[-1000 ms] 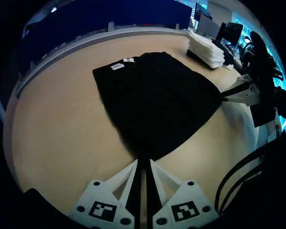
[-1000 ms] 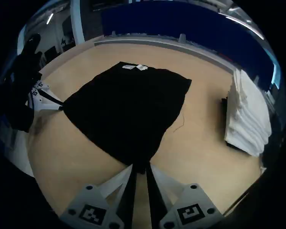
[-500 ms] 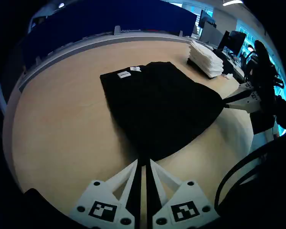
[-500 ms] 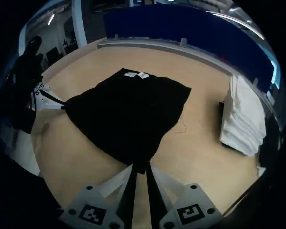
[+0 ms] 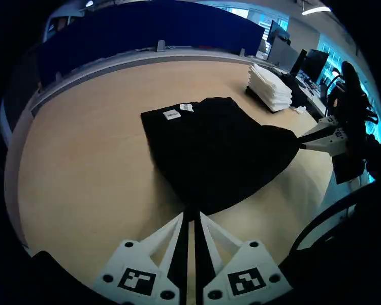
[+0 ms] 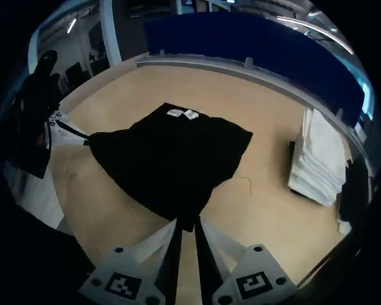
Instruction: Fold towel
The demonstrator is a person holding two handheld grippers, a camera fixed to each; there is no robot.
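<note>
**One black towel, pinched at two corners**

We count one black towel on the tan table, with two small white labels at its far edge. One stack of white towels sits in the upper right of the left gripper view. The left gripper, at bottom centre, has its fingers closed tight on the near corner. The right gripper pinches another corner the same way, at bottom centre of the right gripper view. In the left gripper view the towel lies mid-frame, running from the labelled edge down to our fingers. We cannot tell its long axis.
</note>
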